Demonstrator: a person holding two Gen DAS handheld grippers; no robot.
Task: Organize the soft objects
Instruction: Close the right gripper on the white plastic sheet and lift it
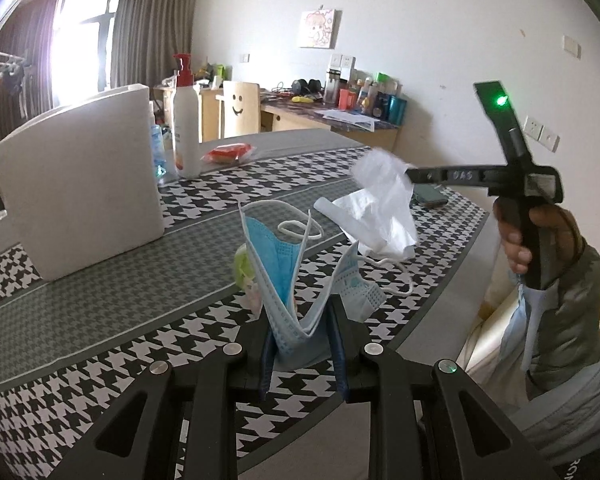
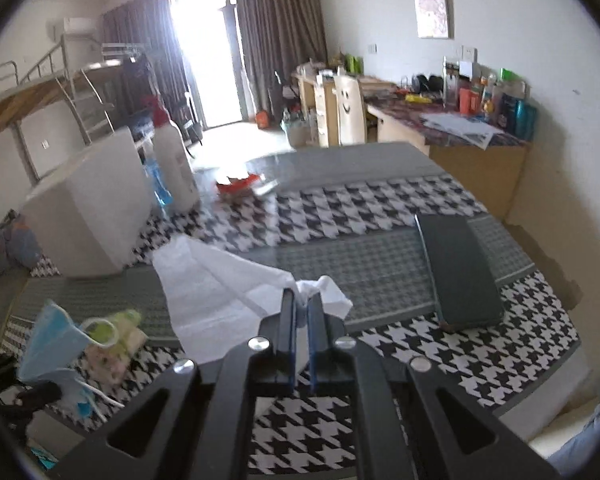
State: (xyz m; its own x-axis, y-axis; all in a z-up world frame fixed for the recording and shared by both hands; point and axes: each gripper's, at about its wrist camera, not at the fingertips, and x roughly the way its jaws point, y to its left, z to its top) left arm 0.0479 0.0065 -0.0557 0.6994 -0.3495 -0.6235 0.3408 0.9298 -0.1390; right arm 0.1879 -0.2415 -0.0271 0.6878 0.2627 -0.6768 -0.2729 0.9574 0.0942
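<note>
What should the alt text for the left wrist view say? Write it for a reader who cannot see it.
The left gripper pinches a folded blue face mask upright above a houndstooth tablecloth. To the right, a hand holds the right gripper, which lifts a white tissue. A white box and a pump bottle stand behind.

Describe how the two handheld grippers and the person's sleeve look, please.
Both grippers, left gripper and right gripper, are black with blue finger pads and silver screws. The right gripper's frame carries a green light. The sleeve is grey-green.
</note>
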